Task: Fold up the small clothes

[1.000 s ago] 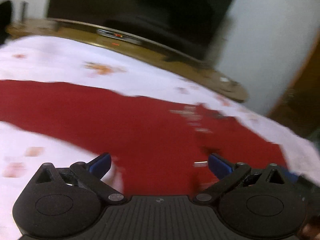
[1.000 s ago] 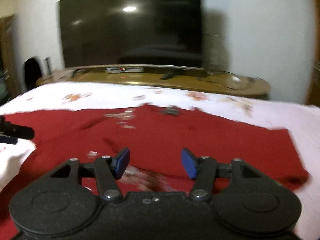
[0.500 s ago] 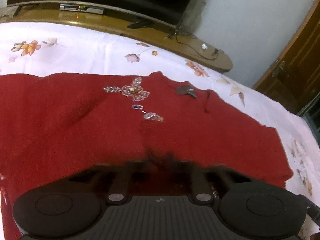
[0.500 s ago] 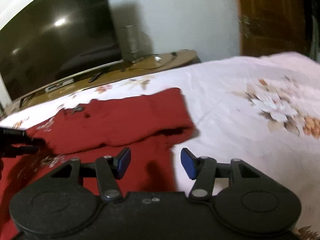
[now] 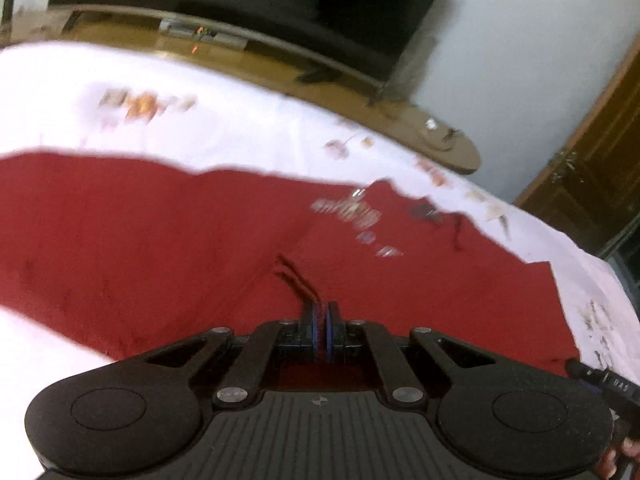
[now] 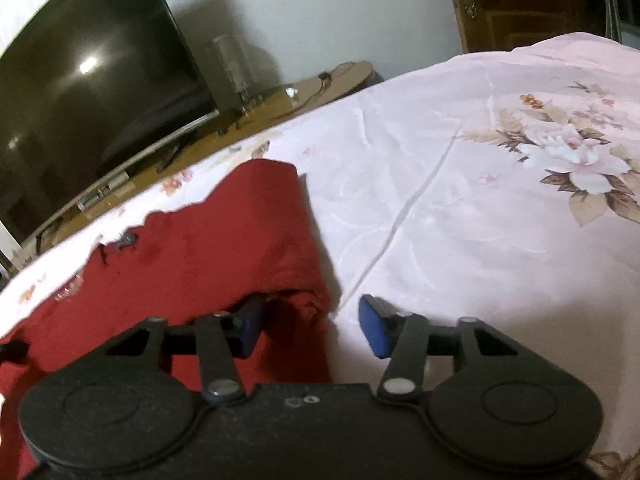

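Item: red knit garment with beaded trim (image 5: 200,240), centre frame. Our left gripper (image 5: 320,320) has just clamped its hem; our right gripper (image 6: 312,324), narrowing, straddles the sleeve edge unpinched, so folding can begin

We're in a home bedroom: floral bedsheet (image 6: 460,208), big television (image 6: 88,92) on a wooden cabinet (image 5: 400,116), wooden door (image 6: 520,0).

a bed under a white floral sheet (image 6: 460,208) carries a red knitted top (image 5: 160,248), spread flat ahead of both claws.
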The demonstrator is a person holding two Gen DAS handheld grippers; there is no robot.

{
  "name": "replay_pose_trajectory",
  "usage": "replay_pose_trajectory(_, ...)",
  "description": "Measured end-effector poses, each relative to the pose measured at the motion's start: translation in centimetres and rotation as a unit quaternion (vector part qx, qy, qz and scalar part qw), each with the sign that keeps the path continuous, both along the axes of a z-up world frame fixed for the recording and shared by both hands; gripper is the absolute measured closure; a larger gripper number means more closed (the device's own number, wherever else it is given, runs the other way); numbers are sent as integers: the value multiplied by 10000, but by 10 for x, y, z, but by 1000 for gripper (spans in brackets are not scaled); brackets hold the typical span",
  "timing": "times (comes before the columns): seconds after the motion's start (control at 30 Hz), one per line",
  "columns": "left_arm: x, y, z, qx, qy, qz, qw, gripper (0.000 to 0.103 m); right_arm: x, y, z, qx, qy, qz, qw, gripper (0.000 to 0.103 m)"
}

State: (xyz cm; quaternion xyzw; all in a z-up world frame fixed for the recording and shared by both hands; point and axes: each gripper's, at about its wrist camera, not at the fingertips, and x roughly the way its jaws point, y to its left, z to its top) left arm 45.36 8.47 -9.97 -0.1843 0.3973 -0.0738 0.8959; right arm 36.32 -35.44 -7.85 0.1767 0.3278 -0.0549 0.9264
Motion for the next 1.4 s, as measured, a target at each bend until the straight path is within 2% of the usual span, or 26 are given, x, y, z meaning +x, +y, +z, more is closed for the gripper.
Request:
replay_pose_trajectory(0.07,0,0,-5,-22,20,-10,10000,100,4,2,0,-55,-21,59,10000,66)
replay_pose_trajectory(0.13,1,1,-5,-67,-44,37,10000,100,10,4,2,-176,10,172,9997,90)
replay_pose_trajectory(0.2,-5,4,3,-176,-296,141,9993,100,13,3,5,-274,36,168,9995,93)
replay_pose_trajectory(0.3,-12,11,19,-151,-667,236,9974,100,4,5,21,-477,-262,365,9979,94)
replay_pose_trajectory(0.33,-10,13,16,-97,-618,239,9978,100,0,9,24,-636,-345,439,9964,94)
replay_pose_trajectory(0.37,-6,13,7,33,-386,238,9990,100,-2,12,22,-811,-370,490,9948,94)
replay_pose_trajectory(0.4,-2,14,-5,94,-88,253,9996,100,1,13,11,-976,-186,484,9939,94)
replay_pose_trajectory(0.43,-4,15,-11,52,-31,272,9996,100,7,11,0,-972,98,450,9942,94)
replay_pose_trajectory(0.5,-8,17,-11,10,-140,276,9995,100,5,6,-5,-784,61,416,9960,93)
replay_pose_trajectory(0.53,-9,17,-11,-10,-161,291,9994,100,3,4,-2,-714,33,409,9966,82)
replay_pose_trajectory(0.57,-9,18,-12,-40,-182,297,9994,100,-1,1,2,-573,-62,444,9974,78)
replay_pose_trajectory(0.7,-14,20,-15,-141,-299,307,9990,100,-17,-15,24,-325,-834,609,9941,67)
replay_pose_trajectory(0.77,-17,21,-18,-197,-364,345,9985,100,0,-25,28,-144,-830,604,9946,68)
replay_pose_trajectory(0.83,-17,19,-21,-231,-390,385,9982,100,21,-40,28,374,-909,493,9939,69)
replay_pose_trajectory(0.87,-18,19,-21,-231,-404,399,9981,100,36,-48,26,634,-911,400,9930,69)
replay_pose_trajectory(0.97,-19,17,-21,-174,-432,407,9981,100,82,-56,15,987,-608,388,9925,68)
replay_pose_trajectory(1.07,-19,18,-21,-154,-452,387,9981,100,120,-50,-6,1207,-95,652,9905,57)
replay_pose_trajectory(1.1,-19,18,-21,-160,-452,387,9981,100,125,-45,-10,1167,-76,774,9901,56)
replay_pose_trajectory(1.17,-21,18,-17,-147,-514,406,9977,100,128,-36,-10,939,-104,989,9906,98)
replay_pose_trajectory(1.2,-24,18,-14,-128,-619,411,9972,100,129,-32,-7,721,-57,971,9926,96)
replay_pose_trajectory(1.23,-26,16,-11,-34,-685,397,9969,100,122,-31,0,534,-245,905,9942,96)
replay_pose_trajectory(1.3,-23,8,-17,311,-538,324,9975,100,114,-32,11,341,-511,785,9950,97)
replay_pose_trajectory(1.37,-23,8,-17,304,-585,377,9971,100,128,-24,-8,-129,11,879,9960,96)
replay_pose_trajectory(1.4,-23,9,-17,293,-571,385,9972,99,127,-21,-12,-243,-95,914,9955,96)
